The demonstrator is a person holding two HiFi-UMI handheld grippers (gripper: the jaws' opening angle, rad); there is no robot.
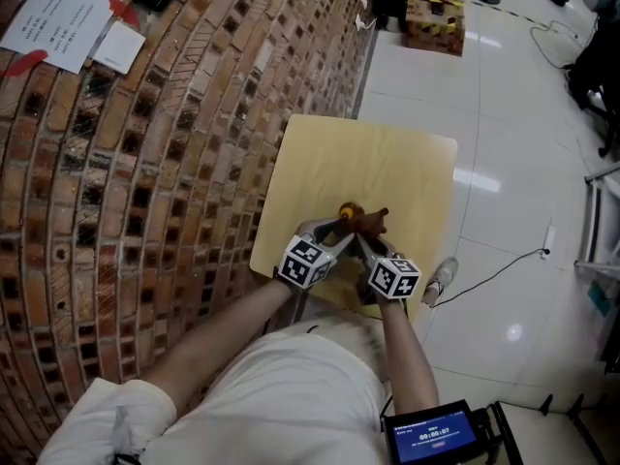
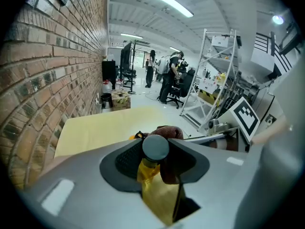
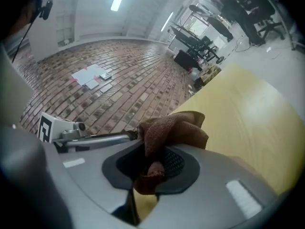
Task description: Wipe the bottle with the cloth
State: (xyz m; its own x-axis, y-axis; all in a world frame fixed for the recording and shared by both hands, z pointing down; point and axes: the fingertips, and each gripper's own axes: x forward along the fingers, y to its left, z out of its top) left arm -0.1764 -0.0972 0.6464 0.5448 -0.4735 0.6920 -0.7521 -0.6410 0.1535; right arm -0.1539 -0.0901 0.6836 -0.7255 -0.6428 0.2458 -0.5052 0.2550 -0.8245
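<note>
A small yellow bottle (image 2: 157, 190) with a grey cap (image 2: 156, 147) stands between the jaws of my left gripper (image 2: 155, 168), which is shut on it. My right gripper (image 3: 150, 168) is shut on a brown cloth (image 3: 174, 130), bunched up above its jaws. From the head view, both grippers meet over the near edge of the yellow table (image 1: 387, 163). There the left gripper (image 1: 334, 232) holds the bottle (image 1: 349, 211), and the cloth (image 1: 373, 223) in the right gripper (image 1: 366, 242) lies against the bottle's right side. The cloth (image 2: 169, 131) also shows beside the cap.
A brick wall (image 1: 145, 163) with papers (image 1: 58, 17) taped on runs along the table's left side. A shiny white floor (image 1: 513, 163) with a cable (image 1: 494, 269) lies to the right. A metal rack (image 2: 214, 80) and people (image 2: 167, 75) are far off.
</note>
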